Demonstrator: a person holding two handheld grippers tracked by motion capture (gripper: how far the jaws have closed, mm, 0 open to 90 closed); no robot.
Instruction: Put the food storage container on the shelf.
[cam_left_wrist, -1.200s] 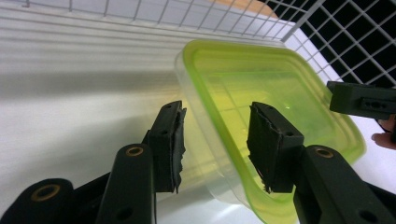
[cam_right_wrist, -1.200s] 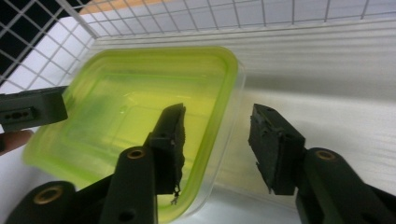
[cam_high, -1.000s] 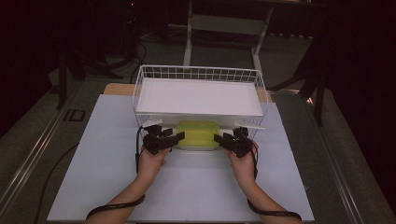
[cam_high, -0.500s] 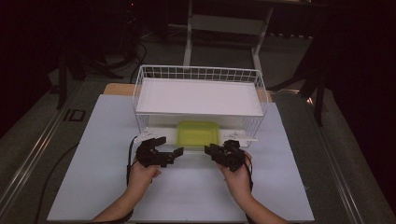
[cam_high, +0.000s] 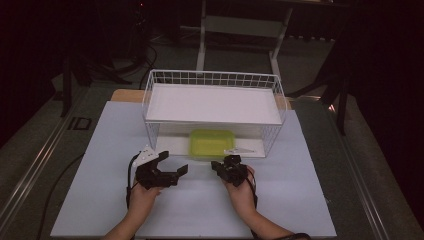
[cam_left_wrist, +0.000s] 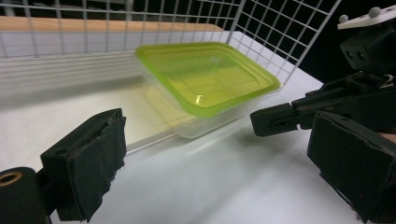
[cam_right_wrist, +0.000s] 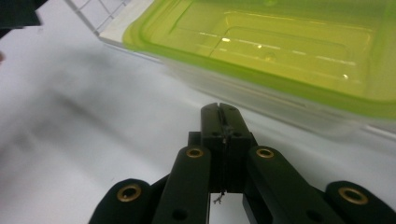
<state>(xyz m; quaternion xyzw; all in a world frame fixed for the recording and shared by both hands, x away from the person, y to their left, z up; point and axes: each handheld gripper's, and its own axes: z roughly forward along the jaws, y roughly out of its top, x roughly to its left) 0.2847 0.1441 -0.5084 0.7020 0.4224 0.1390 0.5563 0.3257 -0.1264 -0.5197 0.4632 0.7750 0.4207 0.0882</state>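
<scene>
Wire rack (cam_high: 212, 80) is standing at far middle of table (cam_high: 310, 200). Lidded container (cam_high: 212, 143) is sitting under rack shelf (cam_high: 212, 102), at rack's front edge. Left gripper (cam_high: 172, 167) is lying on table before container, to its left, near it. Right gripper (cam_high: 220, 167) is lying before container, just beside its front right corner. Grippers are facing each other, apart.

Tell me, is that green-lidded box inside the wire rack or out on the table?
Inside. The green-lidded box sits under the wire rack's shelf, at its open front edge, lid on; both grippers are off it.
</scene>
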